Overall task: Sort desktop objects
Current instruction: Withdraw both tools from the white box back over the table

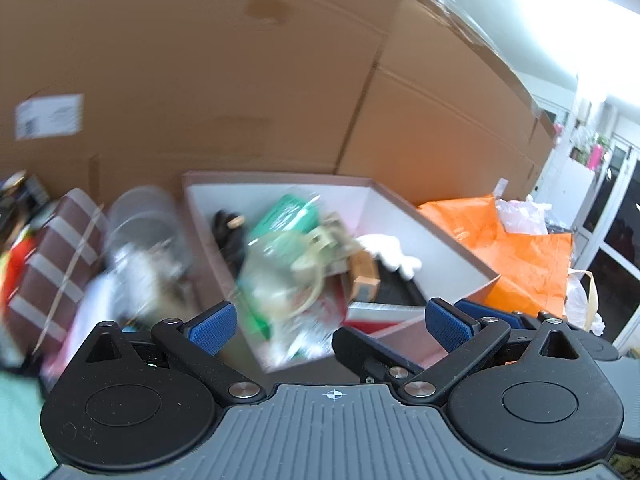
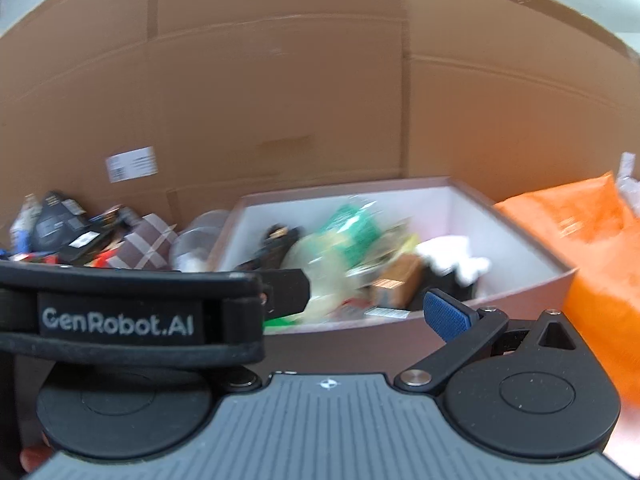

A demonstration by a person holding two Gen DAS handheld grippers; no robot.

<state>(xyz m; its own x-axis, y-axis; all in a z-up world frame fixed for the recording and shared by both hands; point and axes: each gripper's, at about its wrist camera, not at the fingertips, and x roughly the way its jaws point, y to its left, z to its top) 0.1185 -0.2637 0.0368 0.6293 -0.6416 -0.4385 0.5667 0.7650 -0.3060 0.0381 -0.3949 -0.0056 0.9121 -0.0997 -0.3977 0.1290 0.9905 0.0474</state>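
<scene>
A pink-rimmed box (image 1: 440, 232) (image 2: 360, 190) with white inner walls stands ahead of both grippers. Several blurred items lie in it: a green packet (image 1: 288, 212) (image 2: 352, 220), a black object (image 1: 230, 232) (image 2: 278, 240), a white object (image 1: 392, 252) (image 2: 452, 258) and a small brown carton (image 1: 362, 276) (image 2: 396, 280). My left gripper (image 1: 330, 326) is open just short of the box's near wall, with nothing held. My right gripper (image 2: 328, 320) is open beside it; only its right blue pad (image 2: 444, 316) shows. The left gripper's black strap (image 2: 120, 320) hides the other finger.
Tall cardboard cartons (image 1: 240, 80) (image 2: 280, 100) wall off the back. An orange bag (image 1: 520, 256) (image 2: 592, 248) lies right of the box. To the left sit a clear plastic tub (image 1: 140, 220), a brown plaid pouch (image 1: 60, 264) (image 2: 148, 246) and mixed clutter (image 2: 60, 228).
</scene>
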